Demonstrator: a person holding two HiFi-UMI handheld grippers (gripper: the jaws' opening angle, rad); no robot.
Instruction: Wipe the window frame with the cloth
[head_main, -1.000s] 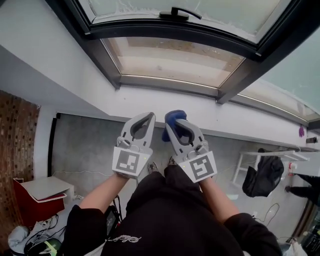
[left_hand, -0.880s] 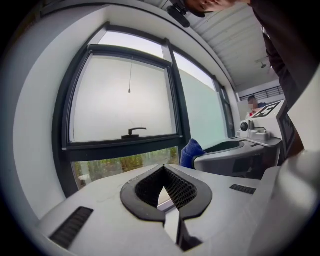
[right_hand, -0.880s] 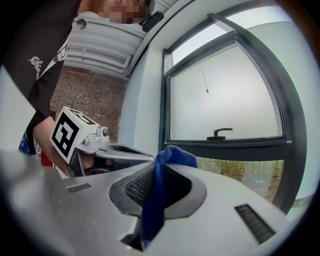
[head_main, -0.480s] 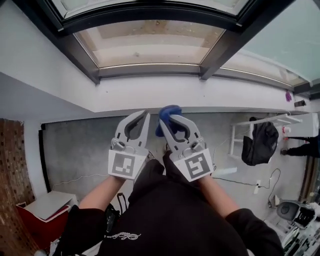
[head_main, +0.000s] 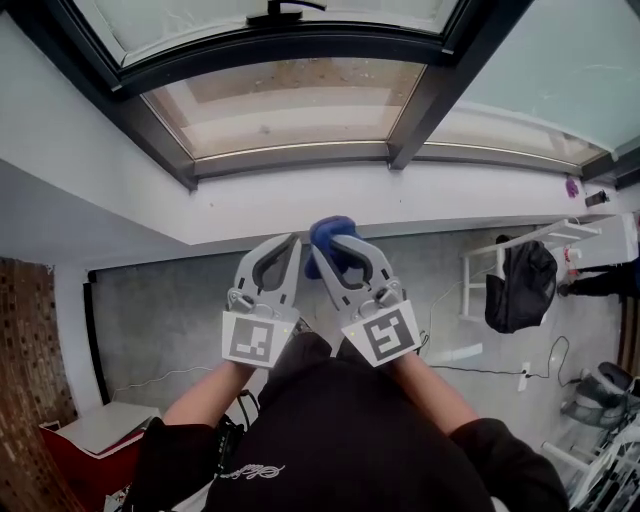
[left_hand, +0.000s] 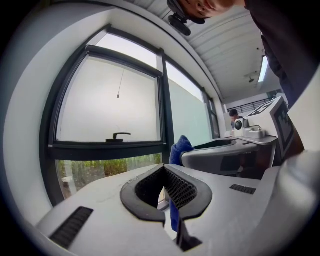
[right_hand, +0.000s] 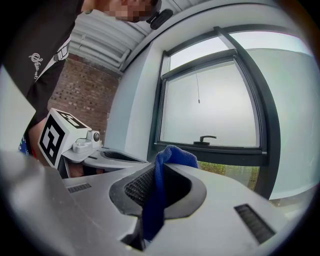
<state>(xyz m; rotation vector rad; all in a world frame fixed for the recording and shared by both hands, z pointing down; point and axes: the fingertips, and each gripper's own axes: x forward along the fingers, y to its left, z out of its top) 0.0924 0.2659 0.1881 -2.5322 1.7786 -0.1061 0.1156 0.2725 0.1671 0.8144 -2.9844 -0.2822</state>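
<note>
Right gripper (head_main: 345, 250) jaws pinch the cloth (head_main: 328, 230), its wad protruding to wipe the frame (head_main: 290, 157). Left gripper (head_main: 288, 245) jaws are pressed together, empty.

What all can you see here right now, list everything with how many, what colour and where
window frame: one, dark, across the top, beyond the ledge
handle: one, black, on the upper pane
ledge: one, white, below the window frame
cloth: one, blue, pinched in the right claw, short of the ledge
brick wall: one, reddish brown, far left
floor: grey, below the ledge
rack: one, white, at right
bag: one, black, hanging by the rack
left claw: one, grey, shut and empty, beside the right claw
right claw: one, grey, shut on the cloth
forearms: two, bare, bottom centre
top: one, black, bottom centre
</note>
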